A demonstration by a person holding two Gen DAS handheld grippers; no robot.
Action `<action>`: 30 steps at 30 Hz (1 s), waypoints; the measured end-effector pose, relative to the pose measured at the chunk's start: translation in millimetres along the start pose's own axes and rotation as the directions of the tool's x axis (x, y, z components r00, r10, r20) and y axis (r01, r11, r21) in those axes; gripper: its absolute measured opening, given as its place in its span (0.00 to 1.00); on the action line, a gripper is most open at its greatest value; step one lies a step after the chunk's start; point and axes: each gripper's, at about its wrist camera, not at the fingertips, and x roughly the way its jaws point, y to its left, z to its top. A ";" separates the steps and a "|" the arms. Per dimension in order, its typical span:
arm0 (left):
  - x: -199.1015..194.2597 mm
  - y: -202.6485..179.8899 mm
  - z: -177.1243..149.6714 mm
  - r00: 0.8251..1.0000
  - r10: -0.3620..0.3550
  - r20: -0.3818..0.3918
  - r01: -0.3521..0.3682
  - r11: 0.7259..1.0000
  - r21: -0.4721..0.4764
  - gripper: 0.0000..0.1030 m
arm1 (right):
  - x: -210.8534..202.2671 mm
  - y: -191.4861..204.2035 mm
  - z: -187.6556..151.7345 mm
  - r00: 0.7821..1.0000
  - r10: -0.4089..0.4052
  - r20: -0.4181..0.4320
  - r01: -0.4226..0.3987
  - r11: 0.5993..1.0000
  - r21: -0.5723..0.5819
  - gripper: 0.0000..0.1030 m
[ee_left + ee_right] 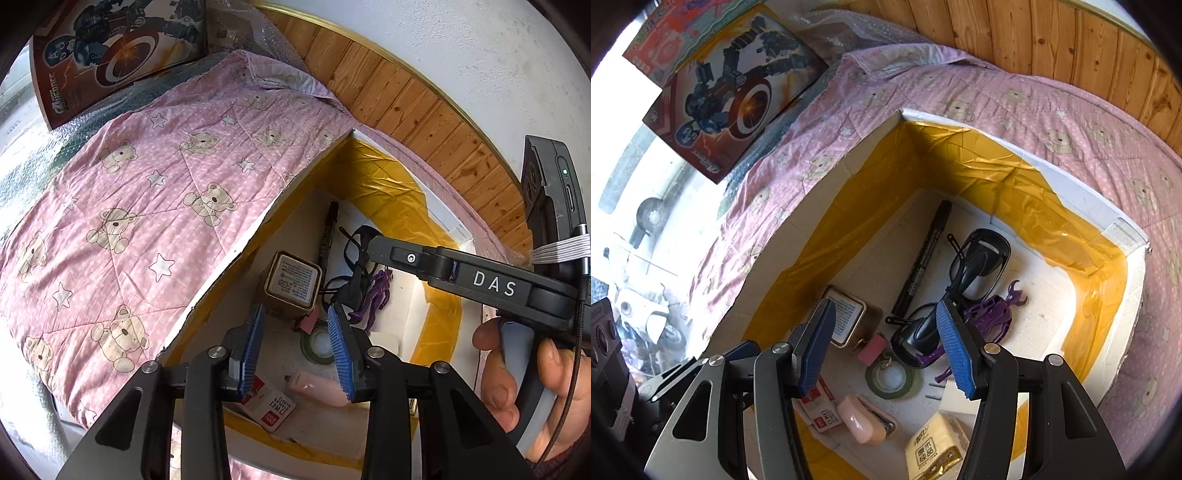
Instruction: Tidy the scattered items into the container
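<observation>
The task appears nearly done — marker [923, 258], glasses [975, 266], tin [846, 317], tape roll [891, 380], stapler [862, 422] and tissues [934, 446] are gathered inside the box [1071, 177] on the bed [129, 192]. Both tongs, left [295, 350] and right [886, 354], are held wide and empty above it — no stray items are seen on the quilt.

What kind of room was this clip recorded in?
Probably a bedroom at home: a pink teddy-bear quilt covers the surface, wood panelling lines the wall, and toy boxes lie beside the white box.
</observation>
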 end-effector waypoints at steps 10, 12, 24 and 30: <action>-10.7 -15.0 -10.4 1.000 0.016 0.009 -0.016 0.999 0.042 0.41 | -14.9 19.4 -22.5 0.999 -0.046 0.000 0.046 0.994 -0.100 0.59; -14.5 -20.2 -12.5 0.999 0.026 0.021 -0.028 0.998 0.062 0.41 | -20.1 22.3 -27.4 0.998 -0.061 0.007 0.062 0.991 -0.120 0.59; -33.8 -43.9 -28.7 0.998 0.041 0.055 -0.049 0.989 0.141 0.44 | -64.4 31.4 -51.8 0.990 -0.111 0.090 0.126 0.974 -0.186 0.59; -39.3 -53.6 -39.7 0.997 0.045 0.056 -0.054 0.984 0.169 0.44 | -83.8 31.5 -62.8 0.981 -0.144 0.126 0.167 0.966 -0.196 0.59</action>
